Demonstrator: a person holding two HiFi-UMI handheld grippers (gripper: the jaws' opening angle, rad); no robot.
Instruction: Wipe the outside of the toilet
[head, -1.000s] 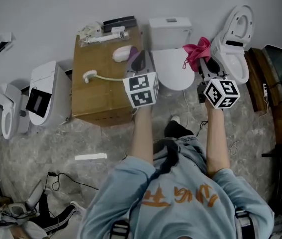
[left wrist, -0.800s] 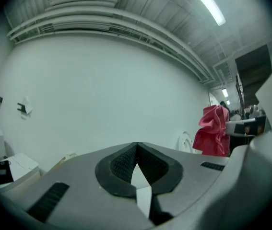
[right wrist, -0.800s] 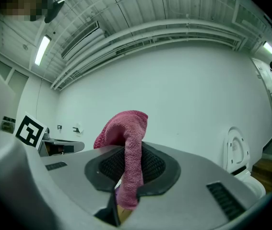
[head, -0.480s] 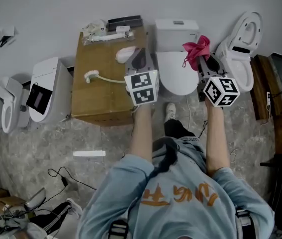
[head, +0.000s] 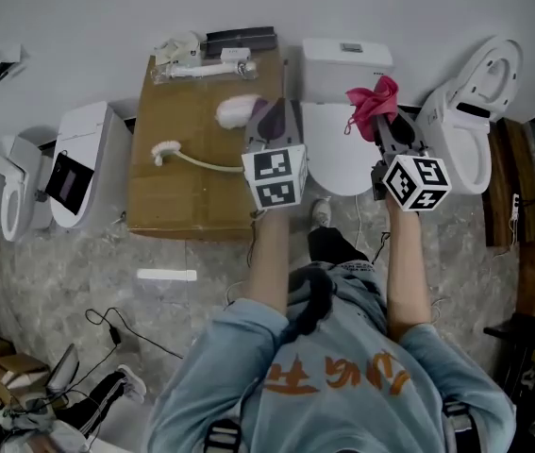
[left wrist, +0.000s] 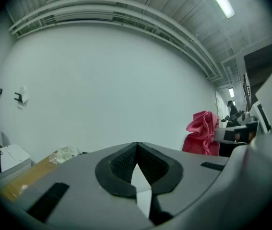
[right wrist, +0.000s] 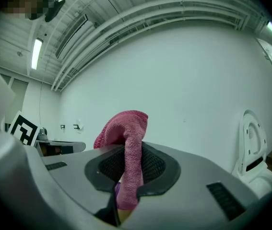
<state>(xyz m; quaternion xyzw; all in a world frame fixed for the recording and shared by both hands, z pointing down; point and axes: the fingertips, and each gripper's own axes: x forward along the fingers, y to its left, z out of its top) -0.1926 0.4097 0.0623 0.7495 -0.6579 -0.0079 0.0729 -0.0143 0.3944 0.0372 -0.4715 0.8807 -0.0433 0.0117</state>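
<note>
Glossy smooth toilet (head: 339,151); rough-knit matt cloth (head: 373,102).

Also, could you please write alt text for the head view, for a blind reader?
Seen from above, a person holds the right gripper, shut on a pink cloth, near the right edge of a closed white toilet against the wall. The left gripper, shut and empty, is held between the toilet and a cardboard box bearing a toilet brush.

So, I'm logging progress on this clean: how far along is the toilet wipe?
Done: the right gripper is shut on the pink cloth. In hand: the cloth is held up near the white toilet, with no contact visible. Left: all of the outside wiping, as far as the pictures show. The left gripper is shut and empty.
</note>
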